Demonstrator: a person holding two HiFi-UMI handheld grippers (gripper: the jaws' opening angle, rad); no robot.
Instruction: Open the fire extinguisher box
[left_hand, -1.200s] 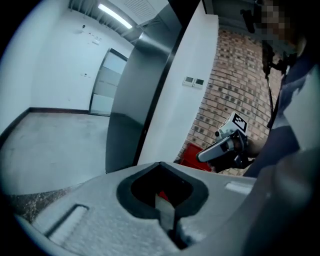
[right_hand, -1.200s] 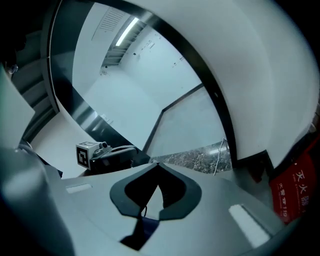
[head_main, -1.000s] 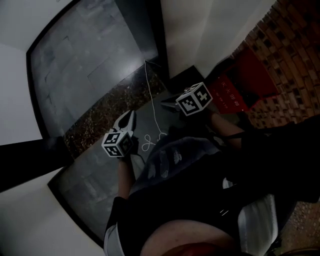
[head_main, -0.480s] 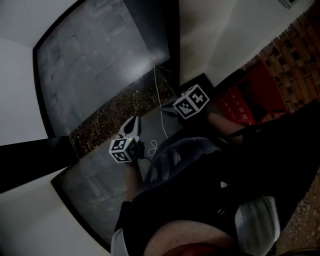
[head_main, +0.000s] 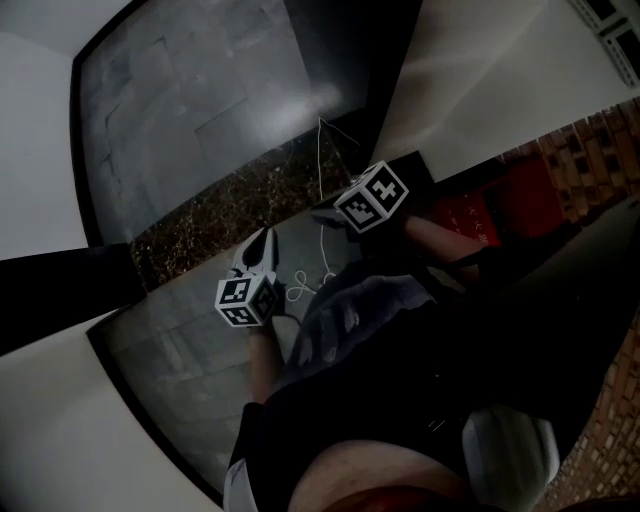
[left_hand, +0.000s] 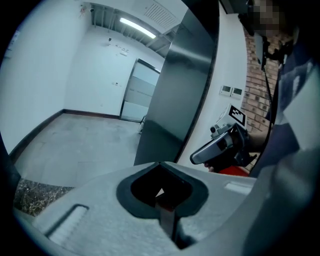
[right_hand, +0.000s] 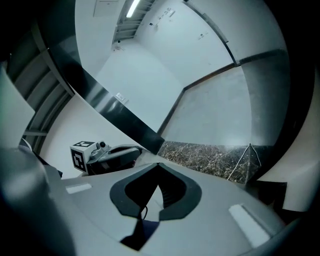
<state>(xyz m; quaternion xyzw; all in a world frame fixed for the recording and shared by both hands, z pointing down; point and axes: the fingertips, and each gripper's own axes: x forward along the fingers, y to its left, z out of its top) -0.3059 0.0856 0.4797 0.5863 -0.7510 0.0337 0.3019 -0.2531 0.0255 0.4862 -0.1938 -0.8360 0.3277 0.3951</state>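
Left gripper (head_main: 262, 240): grey, two-jaw, centre-left of the head view. Jaws clenched, nothing between them.
Right gripper (head_main: 325, 214): grey, upper centre. Jaws clenched tip to tip, nothing held.
Red fire extinguisher box (head_main: 505, 195): right of frame, beside the brick wall (head_main: 580, 160), apart from both grippers.

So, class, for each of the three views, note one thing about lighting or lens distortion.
Head view: dim, underexposed, one glare patch on the polished floor. Left gripper view: bright under a ceiling strip light, black round vignette. Right gripper view: strong fisheye, the dark band bows into a curve.
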